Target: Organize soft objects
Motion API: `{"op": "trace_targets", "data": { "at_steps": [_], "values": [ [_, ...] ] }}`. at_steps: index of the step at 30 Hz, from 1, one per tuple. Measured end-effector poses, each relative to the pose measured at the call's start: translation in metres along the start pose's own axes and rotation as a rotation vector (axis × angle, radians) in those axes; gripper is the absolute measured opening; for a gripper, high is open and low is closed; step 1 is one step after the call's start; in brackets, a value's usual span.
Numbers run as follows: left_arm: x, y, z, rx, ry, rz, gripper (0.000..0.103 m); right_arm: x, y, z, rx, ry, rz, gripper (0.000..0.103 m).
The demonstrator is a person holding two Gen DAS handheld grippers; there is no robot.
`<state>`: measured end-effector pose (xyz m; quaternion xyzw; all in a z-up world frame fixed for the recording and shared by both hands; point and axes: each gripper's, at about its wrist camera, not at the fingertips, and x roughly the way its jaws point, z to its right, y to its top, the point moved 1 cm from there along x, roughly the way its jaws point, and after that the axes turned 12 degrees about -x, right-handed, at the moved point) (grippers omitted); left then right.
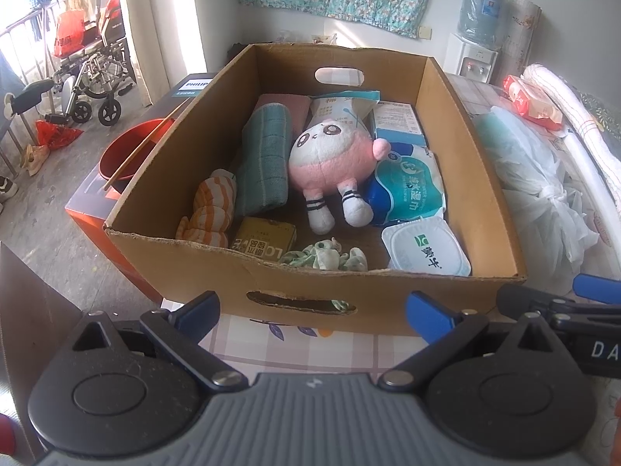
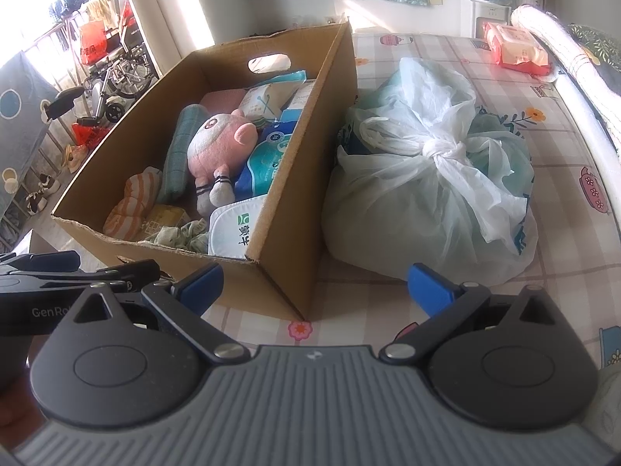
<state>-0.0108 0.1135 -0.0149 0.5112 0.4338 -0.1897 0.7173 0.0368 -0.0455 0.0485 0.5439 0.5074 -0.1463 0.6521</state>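
Lived-in home — wheelchair [image 1: 91,77], water dispenser [image 1: 476,44]

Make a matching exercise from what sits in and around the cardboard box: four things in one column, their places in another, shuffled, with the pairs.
Things
1. plush toy
2. tied plastic bag
3. striped orange cloth
4. red basin

Places
A. outside the box, on its left
B. middle of the box
C. on the tablecloth, right of the box
D. near-left corner inside the box

Pairs: 1-B, 2-C, 3-D, 4-A
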Motion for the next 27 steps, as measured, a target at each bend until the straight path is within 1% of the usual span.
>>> {"op": "trace_targets", "data": {
  "at_steps": [27],
  "values": [
    [0.0004, -0.0014, -0.0012, -0.003, 0.007, -0.004, 0.103, 0.0039, -0.0010, -0.0001, 0.000, 0.005, -0.010, 0.102]
  ]
}}
